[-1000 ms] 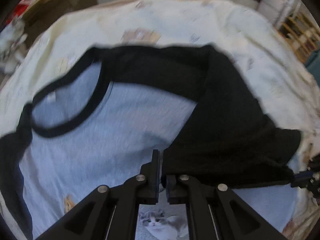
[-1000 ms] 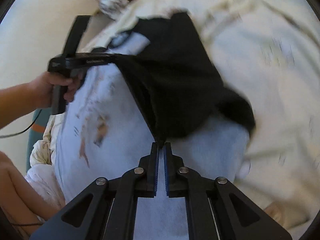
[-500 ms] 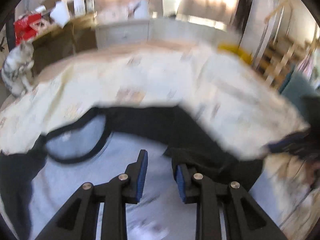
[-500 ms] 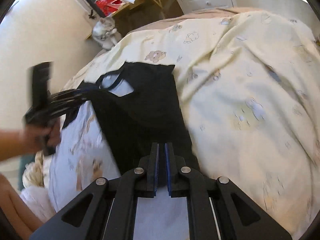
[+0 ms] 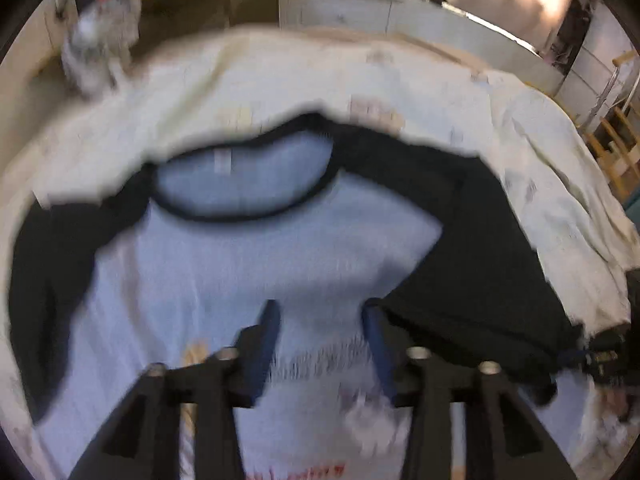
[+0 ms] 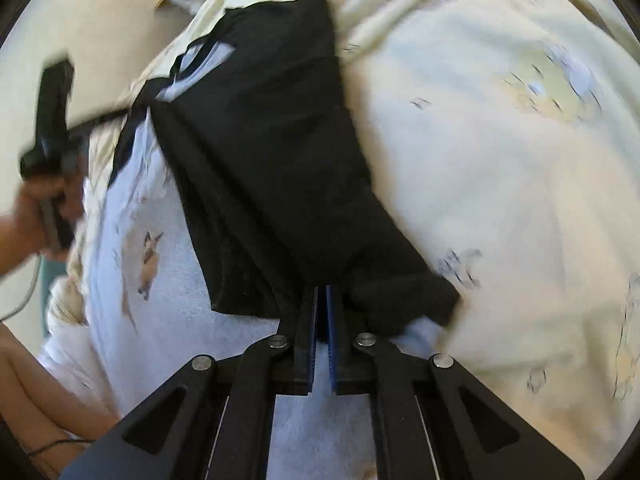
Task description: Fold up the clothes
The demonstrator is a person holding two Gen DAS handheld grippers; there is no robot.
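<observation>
A light blue T-shirt (image 5: 280, 248) with a black collar and black sleeves lies spread on the cream bed cover (image 5: 280, 80). Its right black sleeve (image 6: 272, 160) is folded in over the blue body (image 6: 172, 300). My right gripper (image 6: 322, 294) is shut on this sleeve's lower edge, and it also shows in the left wrist view as the right gripper (image 5: 580, 356). My left gripper (image 5: 320, 312) hovers over the blue chest, its jaws opening with nothing between them. The other black sleeve (image 5: 48, 264) lies flat at the left.
A grey cat (image 5: 100, 40) sits past the far left corner of the bed. A white dresser (image 5: 340, 12) stands behind the bed and wooden furniture (image 5: 616, 140) at the right. A person's hand (image 6: 36, 204) and bare leg (image 6: 36, 380) are at the bed's left edge.
My left gripper let go of the black sleeve, opened and drew back over the shirt's chest. The right gripper stayed shut on the sleeve, which now lies lower across the shirt.
</observation>
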